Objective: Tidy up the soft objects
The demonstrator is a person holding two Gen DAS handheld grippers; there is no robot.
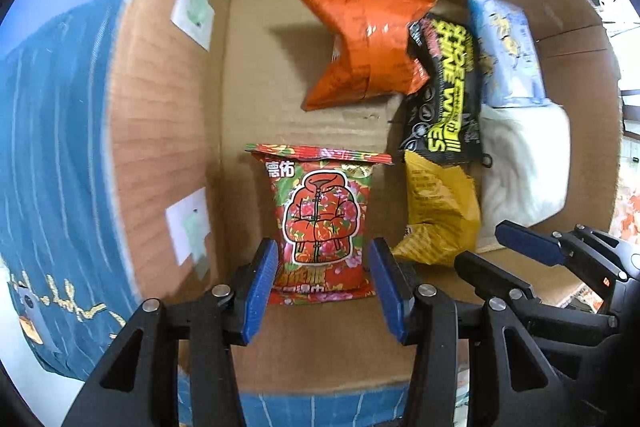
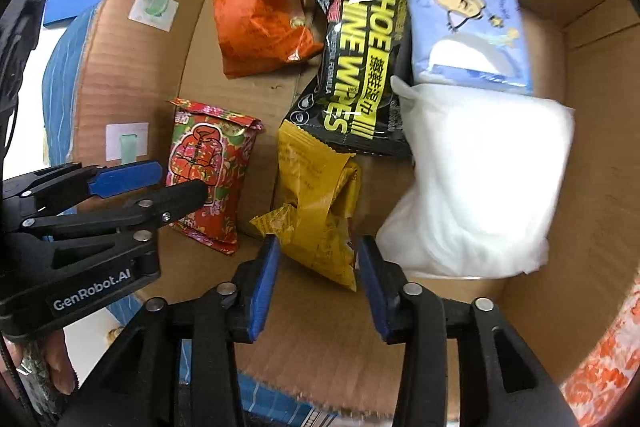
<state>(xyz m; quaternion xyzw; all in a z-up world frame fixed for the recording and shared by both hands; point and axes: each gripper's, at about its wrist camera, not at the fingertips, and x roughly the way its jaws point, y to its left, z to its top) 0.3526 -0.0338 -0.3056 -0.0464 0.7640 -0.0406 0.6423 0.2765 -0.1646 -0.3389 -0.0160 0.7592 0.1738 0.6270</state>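
6 soft packs lie in the box point(image 2: 120, 75). left claw point(image 1: 322, 281) spread apart, its pads astride the red pack point(image 1: 322, 223) by the left wall. right claw point(image 2: 316, 281) spread apart too, around the yellow pack's point(image 2: 316, 203) near end.

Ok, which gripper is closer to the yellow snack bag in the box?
Right. The right gripper is open with the yellow snack bag just ahead between its fingers; the left gripper straddles the red floral packet beside it.
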